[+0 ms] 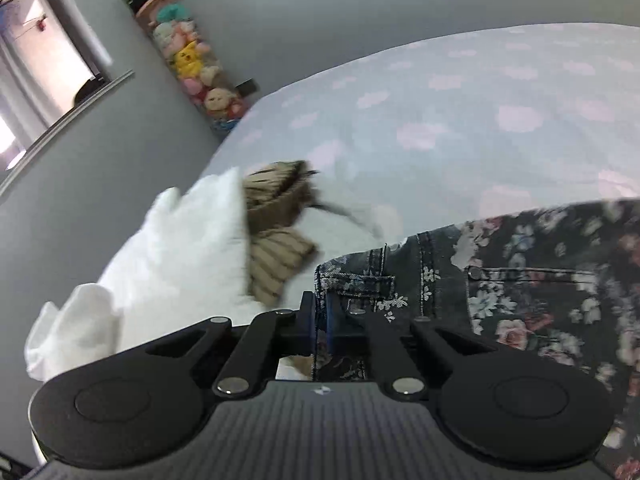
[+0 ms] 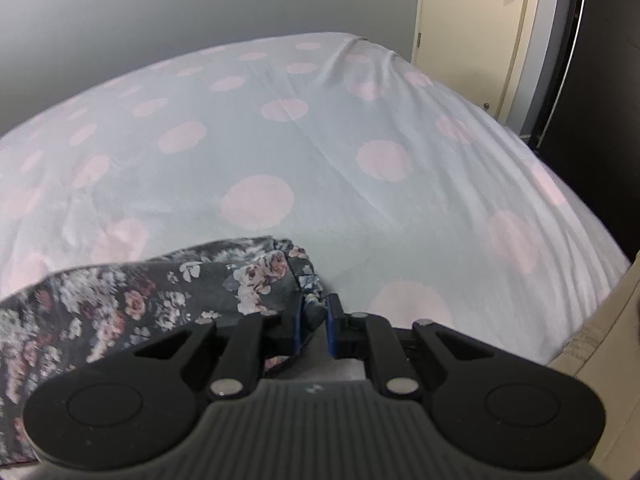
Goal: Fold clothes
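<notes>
The bed [image 2: 320,128], covered in a pale sheet with pink dots, fills most of both views and carries everything else. Grey wall rises behind it, and in the right wrist view a cream door [image 2: 468,24] stands past its far right corner.

Across the near part of the bed lies the dark floral trousers [image 1: 540,288], denim-like cloth printed with pink and white flowers, with a riveted pocket and a belt loop showing at the waistband in the left wrist view. The cloth reaches from one view to the other, and its rumpled end lies near the middle of the bed in the right wrist view [image 2: 160,296].

To the left of the trousers, in the left wrist view, a heap of white cloth [image 1: 172,248] sits at the bed's edge, with a tan ribbed garment [image 1: 276,232] lying on top of it, blurred.

Against the wall beyond, a tall clear tube of stuffed toys [image 1: 184,52] stands beside a window.

The left hand-held gripper [image 1: 320,312] is pinched tight on the waistband edge of the trousers, the fabric running down between its blue pads.

The right hand-held gripper [image 2: 314,316] stands narrow, with the bunched end of the trousers clamped between its pads.
</notes>
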Tool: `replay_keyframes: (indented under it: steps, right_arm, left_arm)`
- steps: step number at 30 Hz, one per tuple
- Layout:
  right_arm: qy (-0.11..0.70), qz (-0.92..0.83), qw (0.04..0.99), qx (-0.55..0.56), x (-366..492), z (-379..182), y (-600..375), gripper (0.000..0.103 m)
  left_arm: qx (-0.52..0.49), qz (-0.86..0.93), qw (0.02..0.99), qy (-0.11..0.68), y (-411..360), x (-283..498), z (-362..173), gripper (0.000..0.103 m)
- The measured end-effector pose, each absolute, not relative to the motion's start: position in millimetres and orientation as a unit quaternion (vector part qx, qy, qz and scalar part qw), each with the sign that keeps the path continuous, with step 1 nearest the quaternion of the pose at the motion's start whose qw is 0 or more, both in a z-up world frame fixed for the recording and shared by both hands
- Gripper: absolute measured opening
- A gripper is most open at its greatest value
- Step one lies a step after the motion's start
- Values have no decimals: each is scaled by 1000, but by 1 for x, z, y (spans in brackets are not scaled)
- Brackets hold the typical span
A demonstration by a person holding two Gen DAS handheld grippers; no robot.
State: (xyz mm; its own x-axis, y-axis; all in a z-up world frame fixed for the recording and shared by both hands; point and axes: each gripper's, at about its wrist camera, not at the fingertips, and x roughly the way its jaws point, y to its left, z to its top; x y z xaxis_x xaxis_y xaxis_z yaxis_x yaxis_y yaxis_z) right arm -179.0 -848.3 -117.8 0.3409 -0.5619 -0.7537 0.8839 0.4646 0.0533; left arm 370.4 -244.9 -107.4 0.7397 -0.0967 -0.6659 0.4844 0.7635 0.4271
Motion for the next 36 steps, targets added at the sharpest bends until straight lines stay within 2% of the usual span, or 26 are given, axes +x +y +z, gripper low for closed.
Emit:
replay_keyframes:
  steps: [16,18,19,20,24,25,27,30,36]
  right_arm:
    - [362,-467,772,236,-174,-148,-853,13]
    - [384,-450,772,231,-174,-149,-856,17]
    - [381,-451,775,225,-176,-146,-856,23]
    - [367,-451,781,230,-180,-142,-857,27]
    - [321,-432,803,258,-189,-127,-864,45]
    - [315,-427,807,261,-189,-124,-866,45]
    - [323,-427,806,251,-181,-125,-873,45]
    - [352,-423,798,245,-165,-137,-886,41]
    - [377,-403,800,235,-137,-164,-900,44]
  left_arm:
    - [327,-157,866,343,-251,380,-124,4]
    - [333,-159,865,339,-252,378,-124,5]
    - [335,-160,865,338,-253,377,-124,5]
    - [336,-161,865,336,-253,376,-124,6]
    - [325,-158,867,344,-251,373,-123,26]
    - [323,-154,869,342,-250,371,-122,28]
    - [320,-148,874,335,-248,364,-120,42]
    - [332,-144,876,318,-249,352,-117,44]
    - [327,-142,883,305,-245,334,-108,46]
